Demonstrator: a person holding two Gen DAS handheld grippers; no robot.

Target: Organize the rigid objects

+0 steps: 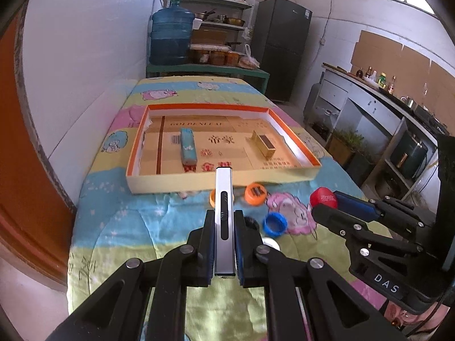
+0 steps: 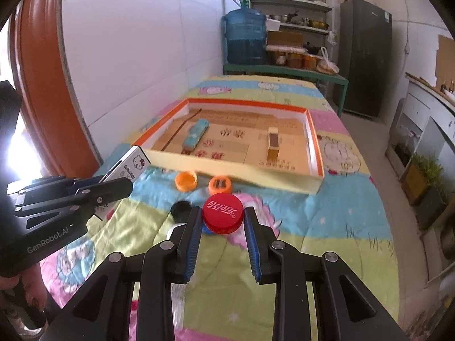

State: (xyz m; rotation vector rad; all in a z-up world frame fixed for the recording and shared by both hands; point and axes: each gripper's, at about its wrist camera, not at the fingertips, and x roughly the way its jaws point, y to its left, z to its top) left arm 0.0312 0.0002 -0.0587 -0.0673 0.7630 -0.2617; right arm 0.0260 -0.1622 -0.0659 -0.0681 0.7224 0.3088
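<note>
So you were mid-carry: left gripper (image 1: 224,218) pinched the lighter (image 1: 224,199), right gripper (image 2: 223,213) pinched the red cap (image 2: 223,213), both near the tray (image 1: 216,182). Next move probably needed both placed inside it.

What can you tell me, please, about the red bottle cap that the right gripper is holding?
The red bottle cap is a round, plastic-looking screw cap with a ribbed rim and white lettering across its flat top. It is clamped between the blue pads of the right gripper, near their tips, with its top tilted toward the camera. It appears lifted clear of the patterned blanket, short of the near wall of the shallow orange-rimmed box. Only the gripper's pads touch it. From the left wrist view it shows as a red dome.
</note>
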